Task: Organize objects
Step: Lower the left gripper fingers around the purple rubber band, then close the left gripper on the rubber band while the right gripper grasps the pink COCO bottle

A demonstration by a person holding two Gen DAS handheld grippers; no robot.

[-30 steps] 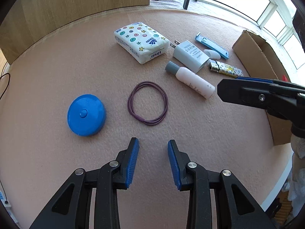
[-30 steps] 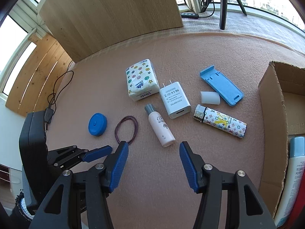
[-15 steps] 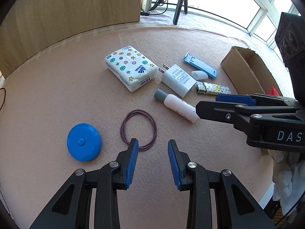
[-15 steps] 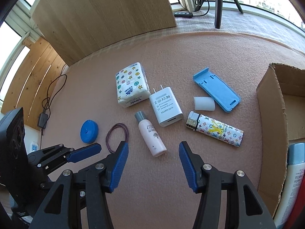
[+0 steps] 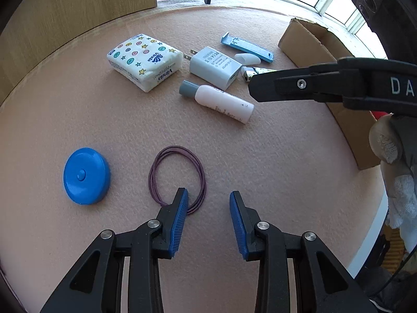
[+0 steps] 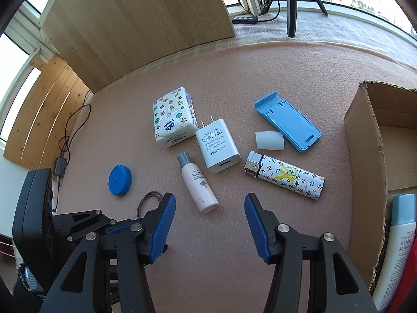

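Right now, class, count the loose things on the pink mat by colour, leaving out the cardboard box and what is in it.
Blue: 2, round case, flat stand
White or mostly white: 5, tissue pack, charger, bottle, cap, lighter
Purple: 1, hair tie
Total: 8

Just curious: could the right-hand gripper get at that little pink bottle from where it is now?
Probably yes. The right gripper has its jaws open, and the pink bottle lies just ahead with nothing between them.
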